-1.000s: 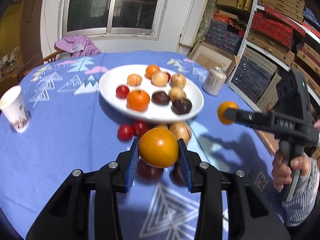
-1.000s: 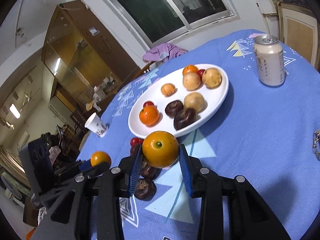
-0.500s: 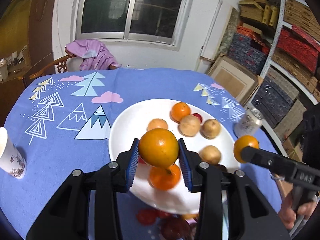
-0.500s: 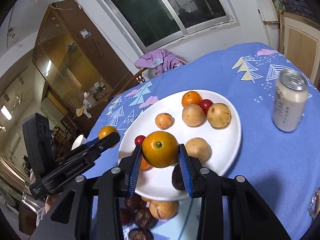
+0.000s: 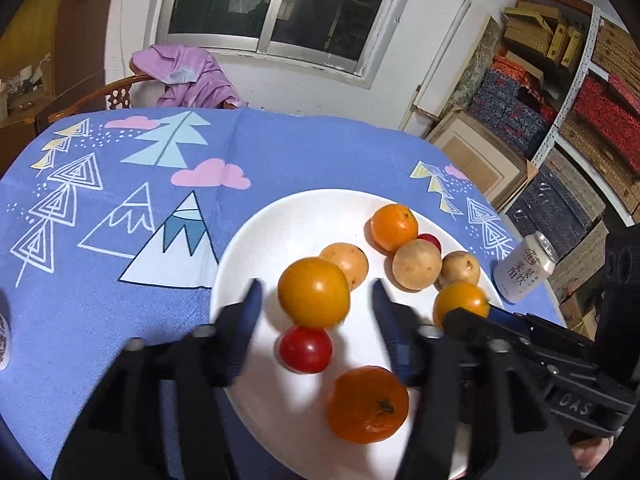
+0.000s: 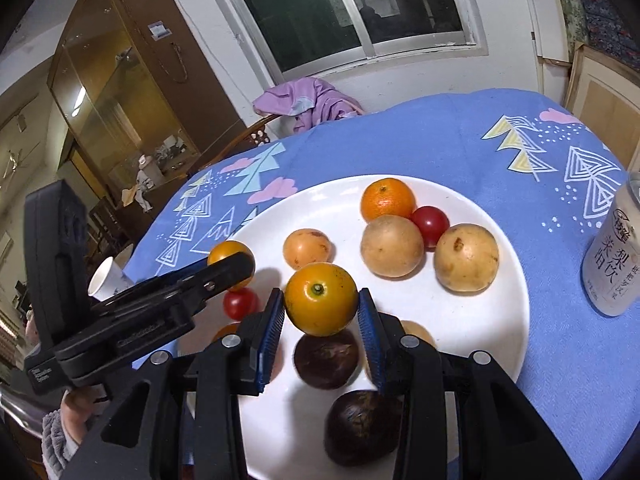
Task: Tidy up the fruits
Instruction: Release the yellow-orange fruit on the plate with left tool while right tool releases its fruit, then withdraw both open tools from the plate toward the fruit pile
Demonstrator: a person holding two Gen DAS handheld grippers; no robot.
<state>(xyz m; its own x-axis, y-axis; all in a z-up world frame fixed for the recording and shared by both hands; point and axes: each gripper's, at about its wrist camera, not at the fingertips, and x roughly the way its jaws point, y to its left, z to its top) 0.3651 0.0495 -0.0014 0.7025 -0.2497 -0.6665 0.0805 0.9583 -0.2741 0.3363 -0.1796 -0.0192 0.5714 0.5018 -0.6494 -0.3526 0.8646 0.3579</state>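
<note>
Orange-yellow and smooth-skinned, the fruit I am letting go from my left gripper (image 5: 316,308) is sitting free between jaws that have just been opening wide, with clear gaps on both sides. This left-hand fruit (image 5: 313,293) is hanging over the white plate (image 5: 280,216), directly above a cherry tomato (image 5: 305,349) that is lying under the gap. In my right gripper (image 6: 322,320) the jaws have just been opening too; I am seeing the blue pads (image 6: 271,320) almost at the skin of the second orange-yellow fruit (image 6: 321,299), with a sliver of gap on the right, so I am judging it as released or barely touched. It is hovering above a dark fruit (image 6: 326,358) below the jaws. I am judging both as light, firm, round and slippery, likely to roll on glazed china, so I am favouring a hold across the widest middle.
</note>
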